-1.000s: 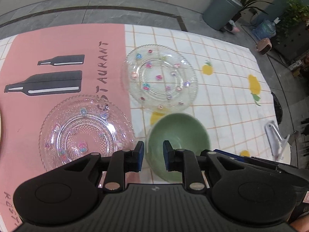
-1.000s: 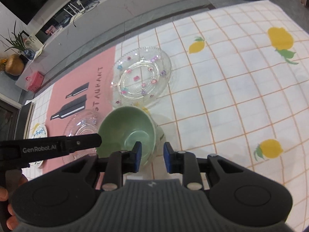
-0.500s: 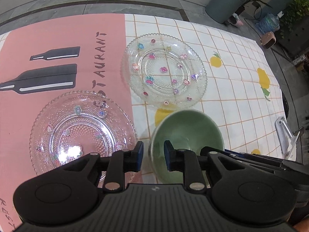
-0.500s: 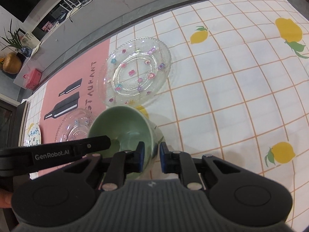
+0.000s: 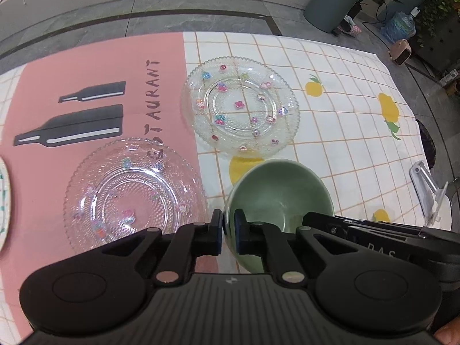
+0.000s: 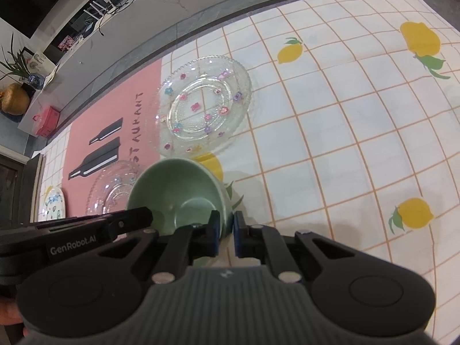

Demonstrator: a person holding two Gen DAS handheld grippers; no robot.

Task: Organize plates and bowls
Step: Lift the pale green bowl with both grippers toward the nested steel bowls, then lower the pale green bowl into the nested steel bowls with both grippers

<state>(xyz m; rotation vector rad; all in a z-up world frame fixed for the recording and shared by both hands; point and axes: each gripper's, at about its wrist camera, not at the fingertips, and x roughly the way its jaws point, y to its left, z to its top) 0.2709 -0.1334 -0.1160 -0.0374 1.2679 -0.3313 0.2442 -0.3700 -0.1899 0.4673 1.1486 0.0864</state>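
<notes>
A green bowl [image 5: 276, 192] is held between both grippers. My left gripper [image 5: 228, 234] is shut on its left rim. My right gripper [image 6: 225, 234] is shut on its right rim, where the bowl [image 6: 178, 189] shows tilted and lifted off the cloth. A clear glass plate with coloured flowers [image 5: 240, 106] lies just beyond the bowl; it also shows in the right wrist view [image 6: 204, 109]. A second beaded glass plate [image 5: 132, 195] lies to the left on the pink mat; it also shows in the right wrist view [image 6: 112, 189].
A white patterned plate [image 6: 53, 204] sits at the far left edge. The table [image 6: 345, 143] has a lemon-print checked cloth and a pink mat [image 5: 86, 86]. A metal clamp [image 5: 425, 187] is at the right edge. A grey bin [image 5: 330, 3] stands on the floor beyond.
Both grippers have closed on the green bowl's rim, and the bowl has tilted and risen off the cloth.
</notes>
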